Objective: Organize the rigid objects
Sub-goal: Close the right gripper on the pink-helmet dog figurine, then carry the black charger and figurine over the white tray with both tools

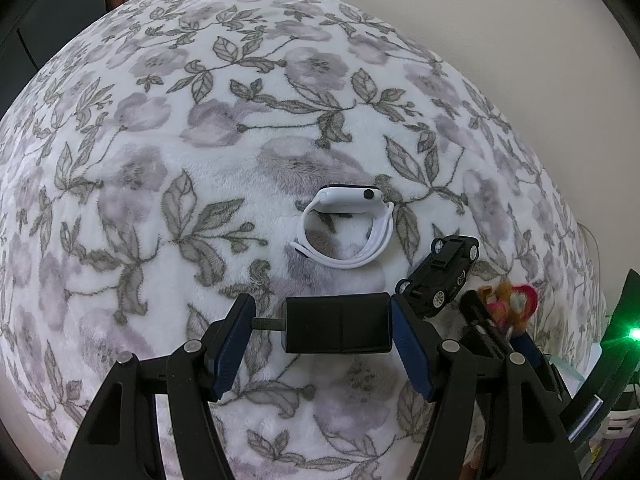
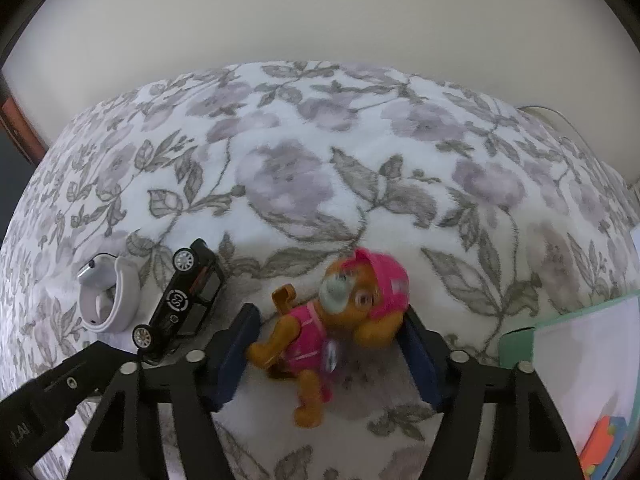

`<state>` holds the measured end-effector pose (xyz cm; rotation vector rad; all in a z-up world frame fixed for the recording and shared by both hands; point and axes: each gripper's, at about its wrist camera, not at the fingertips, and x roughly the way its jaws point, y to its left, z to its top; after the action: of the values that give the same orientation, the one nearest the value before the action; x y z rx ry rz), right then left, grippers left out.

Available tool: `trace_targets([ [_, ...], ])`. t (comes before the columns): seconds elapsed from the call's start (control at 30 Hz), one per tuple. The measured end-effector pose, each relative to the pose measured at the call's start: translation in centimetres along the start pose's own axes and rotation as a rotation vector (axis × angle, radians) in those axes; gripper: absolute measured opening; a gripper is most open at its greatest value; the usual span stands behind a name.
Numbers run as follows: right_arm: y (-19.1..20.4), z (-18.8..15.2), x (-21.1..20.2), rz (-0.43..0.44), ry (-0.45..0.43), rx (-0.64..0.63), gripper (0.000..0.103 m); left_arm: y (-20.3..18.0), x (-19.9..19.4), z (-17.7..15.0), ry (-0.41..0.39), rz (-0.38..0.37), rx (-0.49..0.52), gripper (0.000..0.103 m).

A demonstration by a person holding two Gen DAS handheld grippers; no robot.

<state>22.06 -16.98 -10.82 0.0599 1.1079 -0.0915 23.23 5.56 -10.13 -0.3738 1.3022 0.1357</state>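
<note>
Nearest to me, my left gripper (image 1: 322, 330) has its jaws standing fairly wide and clamped on a black charger block (image 1: 338, 324): the right pad lies flat on the block's end, and the left pad (image 1: 236, 332) meets the metal prong that sticks out of the other end. The block hangs level just over the floral fleece blanket (image 1: 160, 140).

My right gripper (image 2: 330, 346) is partly closed, with a toy puppy in a pink cap and vest (image 2: 332, 320) lying tilted between the jaws. The right pad (image 2: 418, 354) sits against its head and ear; the left pad (image 2: 238, 350) is at its paw, though whether both pads truly press I cannot tell, as the figure is blurred.

Just beyond, beside the left pad of my right gripper, a black toy car (image 2: 182, 304) lies tipped on its side on the blanket. Next to it, farther on, a white smartwatch (image 1: 346, 226) rests on its edge, strap looped shut, near the car but apart from it.

At the far right edge a pale green box (image 2: 568, 344) shows.
</note>
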Motion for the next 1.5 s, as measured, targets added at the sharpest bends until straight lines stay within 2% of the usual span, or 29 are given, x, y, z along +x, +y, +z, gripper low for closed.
trace_targets([
  [0.03, -0.2, 0.0, -0.1, -0.002, -0.003, 0.006, 0.042, 0.0, 0.0, 0.0, 0.0, 0.0, -0.001, 0.069],
  [0.5, -1.0, -1.4, -1.2, 0.038, 0.018, 0.024, 0.042, -0.8, -0.1, -0.4, 0.004, 0.009, 0.031, 0.069],
  [0.77, -2.1, -2.8, -2.5, 0.074, 0.031, 0.067, 0.042, -1.9, -2.0, -0.9, -0.03, -0.007, 0.063, 0.069],
  [1.17, -5.0, -3.5, -7.5, 0.128, -0.033, 0.145, 0.042, -4.6, -6.7, -2.0, -0.121, -0.043, 0.116, 0.069],
  [1.4, -8.5, -3.7, -11.8, 0.116, -0.096, 0.231, 0.042, -6.7, -10.0, -3.4, -0.186, -0.073, 0.16, 0.069],
  [1.5, -10.0, -4.1, -13.1, 0.076, -0.11, 0.258, 0.042, -8.1, -11.2, -4.3, -0.194, -0.116, 0.188, 0.069],
])
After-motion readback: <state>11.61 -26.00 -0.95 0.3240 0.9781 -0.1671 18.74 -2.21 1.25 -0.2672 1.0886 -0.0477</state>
